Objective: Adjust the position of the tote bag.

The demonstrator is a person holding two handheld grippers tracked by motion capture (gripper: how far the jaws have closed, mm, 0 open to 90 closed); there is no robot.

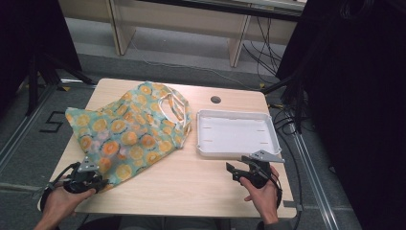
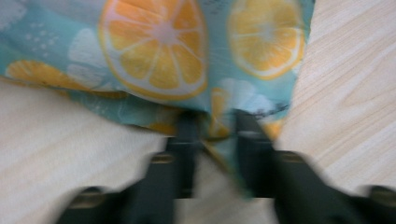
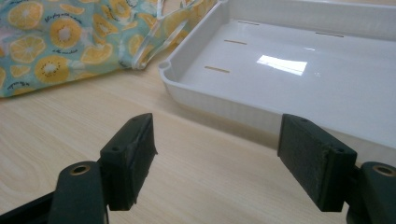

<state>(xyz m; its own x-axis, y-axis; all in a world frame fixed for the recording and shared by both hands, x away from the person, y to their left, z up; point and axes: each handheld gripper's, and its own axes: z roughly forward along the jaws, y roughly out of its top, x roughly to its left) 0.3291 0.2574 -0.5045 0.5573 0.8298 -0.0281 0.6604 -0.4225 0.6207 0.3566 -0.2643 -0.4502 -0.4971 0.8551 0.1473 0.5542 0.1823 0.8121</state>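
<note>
the left claw (image 2: pixel 215 140) has pinched the near corner of the teal cloth bag printed with orange slices (image 1: pixel 129 132), its jaws closed on a fold of fabric, likely to lift or fold it. the bag lies flat and rumpled on the pale wooden surface (image 1: pixel 191 182), stretching away from that claw, white handles at its far end. the right claw (image 3: pixel 217 156) waits open and empty, the white plastic tray (image 3: pixel 299 79) just beyond it.
</note>
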